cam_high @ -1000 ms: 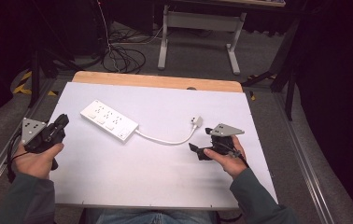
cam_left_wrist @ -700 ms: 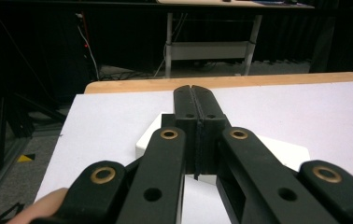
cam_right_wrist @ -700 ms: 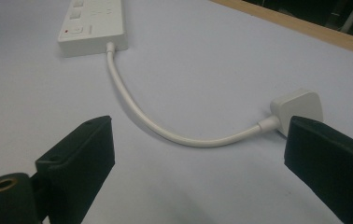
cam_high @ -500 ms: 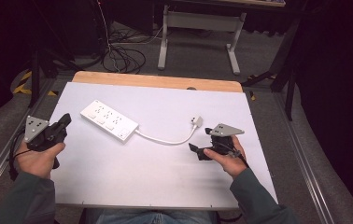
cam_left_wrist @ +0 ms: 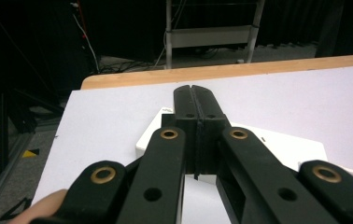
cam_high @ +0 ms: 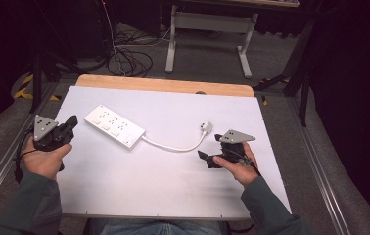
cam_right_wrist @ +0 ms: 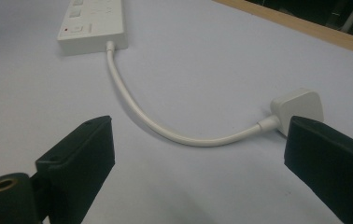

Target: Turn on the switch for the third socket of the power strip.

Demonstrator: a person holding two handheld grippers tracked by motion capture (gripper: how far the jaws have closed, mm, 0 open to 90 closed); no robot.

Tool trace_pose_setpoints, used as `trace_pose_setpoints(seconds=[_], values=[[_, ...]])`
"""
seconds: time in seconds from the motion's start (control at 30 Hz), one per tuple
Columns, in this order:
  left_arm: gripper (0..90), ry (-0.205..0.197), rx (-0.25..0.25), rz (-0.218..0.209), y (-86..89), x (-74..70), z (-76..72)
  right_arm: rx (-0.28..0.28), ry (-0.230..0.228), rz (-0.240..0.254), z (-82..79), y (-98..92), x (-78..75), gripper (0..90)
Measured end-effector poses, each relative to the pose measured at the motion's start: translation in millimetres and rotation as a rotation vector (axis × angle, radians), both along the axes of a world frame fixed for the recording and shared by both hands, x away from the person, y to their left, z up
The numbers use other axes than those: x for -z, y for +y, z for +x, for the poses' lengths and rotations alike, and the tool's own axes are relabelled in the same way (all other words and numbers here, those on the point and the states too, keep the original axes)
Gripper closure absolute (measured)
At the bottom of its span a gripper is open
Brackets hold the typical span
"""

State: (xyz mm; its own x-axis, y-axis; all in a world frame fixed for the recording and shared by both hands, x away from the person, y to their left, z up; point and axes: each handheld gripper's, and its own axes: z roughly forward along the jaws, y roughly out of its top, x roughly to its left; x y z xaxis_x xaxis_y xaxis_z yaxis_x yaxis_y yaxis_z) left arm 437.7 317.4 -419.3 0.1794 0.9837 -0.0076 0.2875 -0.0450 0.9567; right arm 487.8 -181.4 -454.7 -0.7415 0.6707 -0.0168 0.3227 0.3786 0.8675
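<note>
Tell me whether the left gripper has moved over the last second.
Yes. In the high view the left gripper has shifted slightly toward the table's far edge and a little left, judged against the power strip, which stayed put.

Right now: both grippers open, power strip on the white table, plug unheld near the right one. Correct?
Not quite. The left gripper is shut, its jaws pressed together with nothing between them, as the left gripper view shows. The rest holds: the right gripper is open, the power strip lies on the white table, and the plug sits unheld near the right gripper.
</note>
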Motion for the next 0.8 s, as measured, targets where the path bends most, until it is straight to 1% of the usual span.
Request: trace_pose_setpoints(seconds=[0.17, 0.27, 0.33, 0.43, 0.63, 0.73, 0.8], values=[[90.0, 0.01, 0.003, 0.007, -1.3, 0.5, 6.0, 0.001, 0.0, 0.005, 0.4, 0.0, 0.0, 9.1], [90.0, 0.026, 0.009, 0.01, -1.2, 0.6, 10.1, 0.0, -0.002, 0.005, 0.2, 0.0, -0.3, 9.2], [90.0, 0.028, 0.013, 0.011, -1.5, 0.5, 12.6, -0.001, -0.001, 0.005, 0.3, 0.0, -0.3, 9.2], [90.0, 0.035, 0.022, 0.025, -3.3, 1.0, 16.5, 0.001, -0.001, 0.006, 0.7, -0.2, -0.1, 9.2], [90.0, 0.051, 0.026, 0.037, -4.1, 2.3, 20.3, 0.0, -0.001, 0.004, 0.5, 0.3, -0.1, 9.2], [90.0, 0.065, 0.033, 0.052, -5.1, 3.9, 25.4, -0.001, 0.0, 0.004, 0.5, 0.3, 0.0, 9.3], [90.0, 0.069, 0.035, 0.054, -5.6, 4.3, 26.9, -0.001, -0.002, 0.004, 0.6, 0.4, -0.1, 9.3]])
